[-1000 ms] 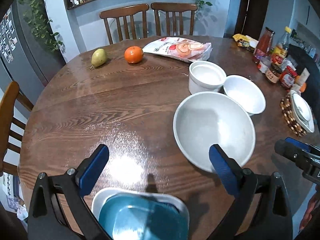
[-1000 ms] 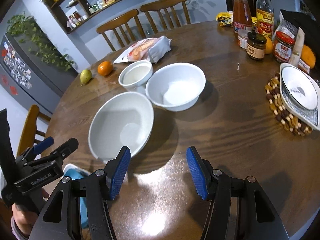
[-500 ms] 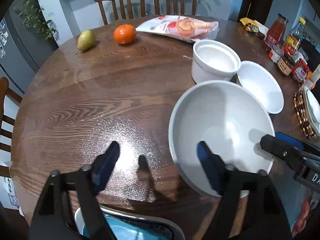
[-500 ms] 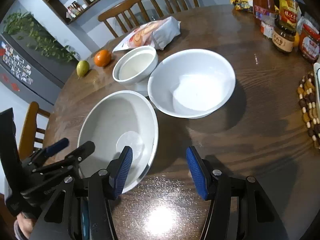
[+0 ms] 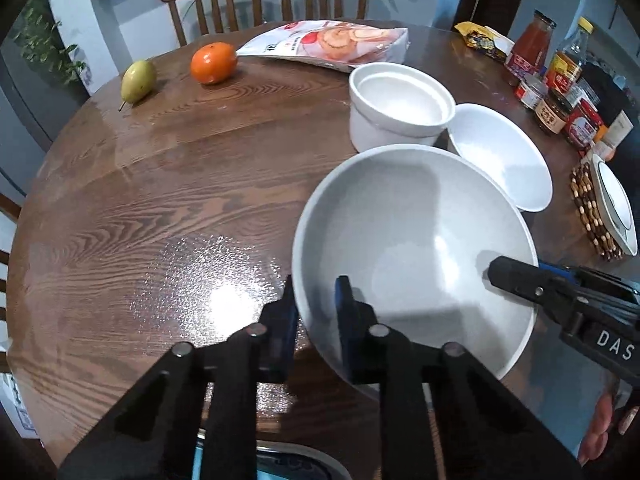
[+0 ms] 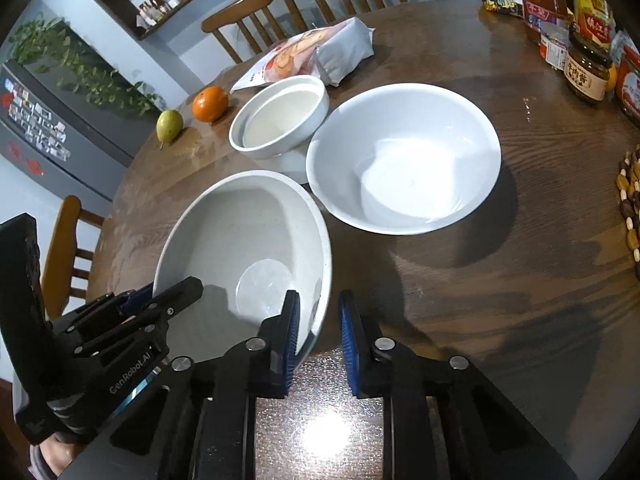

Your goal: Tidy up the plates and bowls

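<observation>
A large grey-white bowl (image 5: 416, 240) (image 6: 248, 236) sits near the front of the round wooden table (image 5: 160, 184). My left gripper (image 5: 316, 312) is shut on its left rim, one finger inside and one outside. My right gripper (image 6: 316, 328) is shut on its right rim in the same way. Behind it stand a white bowl (image 5: 500, 160) (image 6: 404, 156) and a straight-walled white dish (image 5: 400, 108) (image 6: 280, 116). A blue and white square dish (image 5: 292, 464) shows at the bottom edge under the left gripper.
A pear (image 5: 138, 78), an orange (image 5: 213, 63) and a snack bag (image 5: 332, 42) lie at the back. Jars and bottles (image 5: 556, 84) stand at the right. A plate on a beaded mat (image 5: 600, 208) lies at the right edge. Chairs stand behind the table.
Both grippers moved forward to the large bowl and shut on its opposite rims. The blue dish has slid almost out of the left view.
</observation>
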Demonstrator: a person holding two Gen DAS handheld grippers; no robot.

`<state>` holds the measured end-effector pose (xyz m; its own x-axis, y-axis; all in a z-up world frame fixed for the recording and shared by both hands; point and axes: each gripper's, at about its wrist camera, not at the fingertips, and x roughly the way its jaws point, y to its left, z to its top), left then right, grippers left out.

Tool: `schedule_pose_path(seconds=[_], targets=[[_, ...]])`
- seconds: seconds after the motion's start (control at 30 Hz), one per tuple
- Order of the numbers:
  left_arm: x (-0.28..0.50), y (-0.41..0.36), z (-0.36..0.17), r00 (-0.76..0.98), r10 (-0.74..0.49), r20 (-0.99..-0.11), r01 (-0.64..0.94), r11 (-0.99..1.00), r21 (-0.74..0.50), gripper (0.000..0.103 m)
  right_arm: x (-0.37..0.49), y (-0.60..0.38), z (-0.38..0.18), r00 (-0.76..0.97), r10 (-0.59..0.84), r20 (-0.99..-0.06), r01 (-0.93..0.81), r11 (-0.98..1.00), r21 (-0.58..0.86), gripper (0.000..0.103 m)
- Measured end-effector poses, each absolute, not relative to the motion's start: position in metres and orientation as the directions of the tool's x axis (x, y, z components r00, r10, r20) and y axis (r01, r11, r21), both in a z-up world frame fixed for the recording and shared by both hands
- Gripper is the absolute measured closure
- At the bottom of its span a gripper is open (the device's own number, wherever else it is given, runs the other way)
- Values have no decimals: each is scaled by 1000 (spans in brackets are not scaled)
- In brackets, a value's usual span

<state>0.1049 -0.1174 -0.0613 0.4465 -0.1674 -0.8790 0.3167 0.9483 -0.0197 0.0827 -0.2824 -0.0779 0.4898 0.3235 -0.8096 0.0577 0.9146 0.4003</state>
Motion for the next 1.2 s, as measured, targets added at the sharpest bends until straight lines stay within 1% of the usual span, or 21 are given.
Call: schedule_pose_path(seconds=[0.33,1.2], targets=[[99,-114,-52,486,-168,-858,320,947,-4,89,81,-278,-74,494,321,-808,52,917,396,87],[44,-81,4,639,-169,-750,292,956,33,88,35,-252,-25,572,362,-736,-31,906,422,87]])
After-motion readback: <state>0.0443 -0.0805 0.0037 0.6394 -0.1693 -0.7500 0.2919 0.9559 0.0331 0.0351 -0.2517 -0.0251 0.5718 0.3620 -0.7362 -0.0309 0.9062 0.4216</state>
